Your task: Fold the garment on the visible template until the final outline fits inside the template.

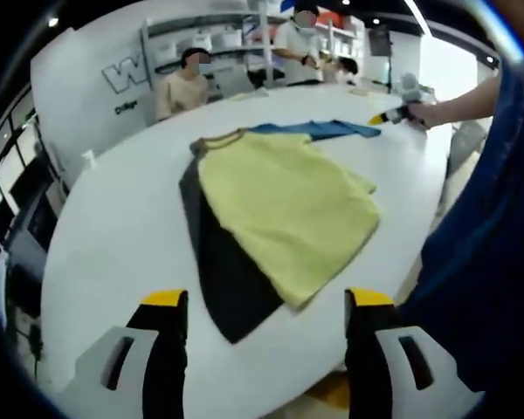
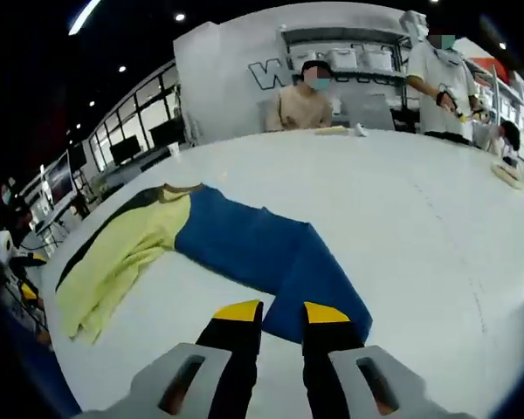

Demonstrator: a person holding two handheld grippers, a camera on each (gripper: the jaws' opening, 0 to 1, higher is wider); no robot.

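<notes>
Garment point(image 1: 284, 214) lay on the white table point(image 1: 113, 227), yellow panel uppermost, over a dark template point(image 1: 223, 279) whose edge showed along the near-left side. Left gripper point(image 1: 266, 301) hovered above the table's near edge, jaws spread wide and empty, short of the cloth. A blue sleeve or panel point(image 1: 327, 129) stretched away past the yellow part, well outside the dark outline. At its far end the right gripper point(image 2: 275, 316) sat with jaws close together on the blue hem point(image 2: 319, 301); they appeared to pinch it, though the contact itself was hidden under the tips. Judged step: carry the blue part back over the yellow. To do it well, lift the hem just clear of the table, draw it in a low arc, and lay it flat, with the left jaws pinning the yellow edge so nothing slid off the template. People point(image 2: 301, 105) sat beyond the table.
</notes>
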